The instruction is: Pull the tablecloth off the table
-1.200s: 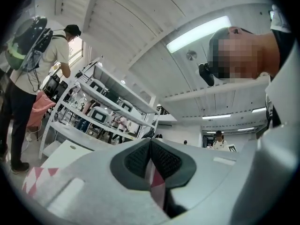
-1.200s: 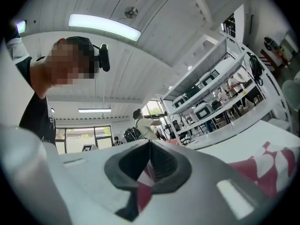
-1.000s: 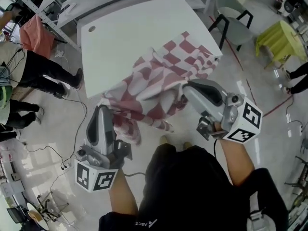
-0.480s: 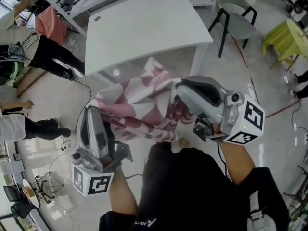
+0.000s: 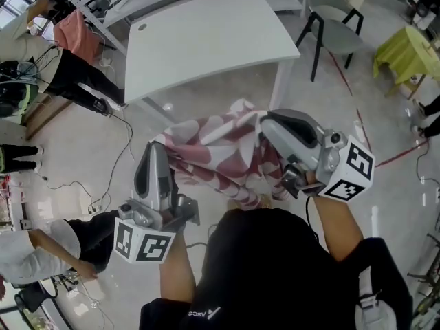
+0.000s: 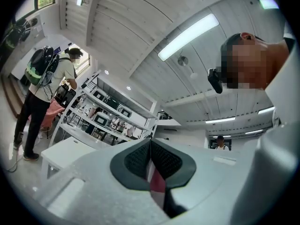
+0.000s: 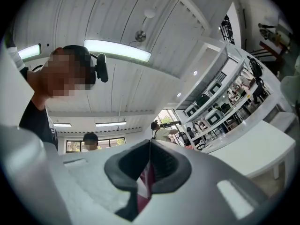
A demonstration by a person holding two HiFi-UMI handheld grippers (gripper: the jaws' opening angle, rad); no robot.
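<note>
While holding the checked tablecloth [image 5: 220, 153] in mid-air, clear of the surface [image 5: 206, 40], clamping bunched folds with left hand-held gripper [image 5: 157, 148] and right hand-held gripper [image 5: 265, 124]; judging it soft, light, floppy, best gripped along gathered edges.

bright even indoor light, ceiling strip lights [image 6: 187, 36] blown out, floor [image 5: 69, 139] catching glare, heavy fisheye warp and dark corners in gripper views, left gripper [image 6: 150, 146] soft up close

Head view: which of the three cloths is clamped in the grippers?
The red-and-white checked tablecloth, pinched by the left gripper and right gripper; the yellow cloth and pink cloth sit untouched.
</note>
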